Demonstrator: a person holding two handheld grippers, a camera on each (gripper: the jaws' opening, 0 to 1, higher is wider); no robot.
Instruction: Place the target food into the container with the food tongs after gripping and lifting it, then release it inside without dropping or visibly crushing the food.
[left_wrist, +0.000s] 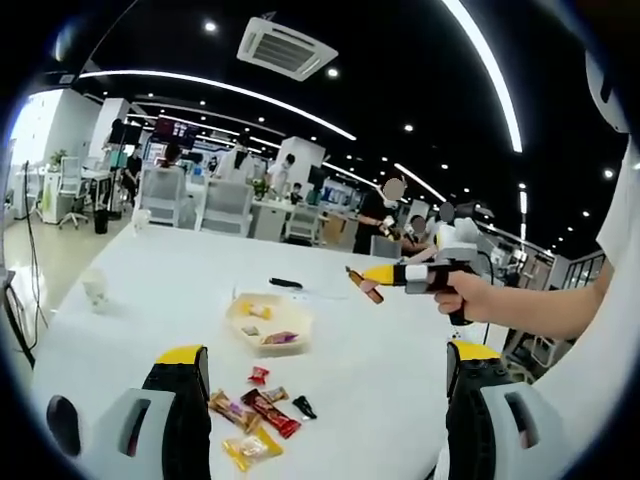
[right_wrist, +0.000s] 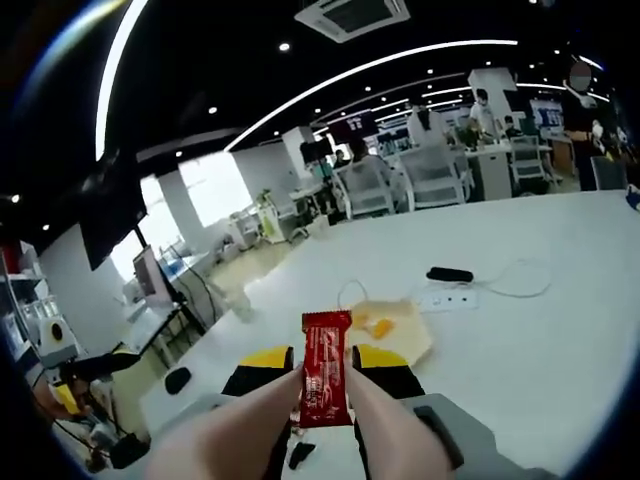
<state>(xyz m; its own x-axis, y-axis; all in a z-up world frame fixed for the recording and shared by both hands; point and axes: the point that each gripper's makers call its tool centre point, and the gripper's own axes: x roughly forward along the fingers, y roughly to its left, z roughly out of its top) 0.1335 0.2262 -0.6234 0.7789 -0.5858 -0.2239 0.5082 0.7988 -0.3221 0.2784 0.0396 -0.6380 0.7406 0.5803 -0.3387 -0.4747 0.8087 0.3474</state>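
My right gripper (right_wrist: 323, 358) is shut on a red snack packet (right_wrist: 325, 385), held upright in the air between its yellow-tipped jaws; two pale arms run up along the jaws to it. Beyond and below lies the beige container (right_wrist: 412, 340) with a yellow piece inside. In the left gripper view the right gripper (left_wrist: 385, 275) comes in from the right, a hand on it, carrying the packet (left_wrist: 366, 286) above the table, to the right of the container (left_wrist: 268, 322). My left gripper (left_wrist: 325, 352) stands open and holds nothing.
Loose wrapped snacks (left_wrist: 255, 412), red, gold, yellow and black, lie on the white table (left_wrist: 150, 300) near my left jaw. A white cup (left_wrist: 95, 290) stands left; a black object (left_wrist: 285, 283) lies beyond the container. A power strip (right_wrist: 450, 298) with cable lies nearby. Office desks and people fill the background.
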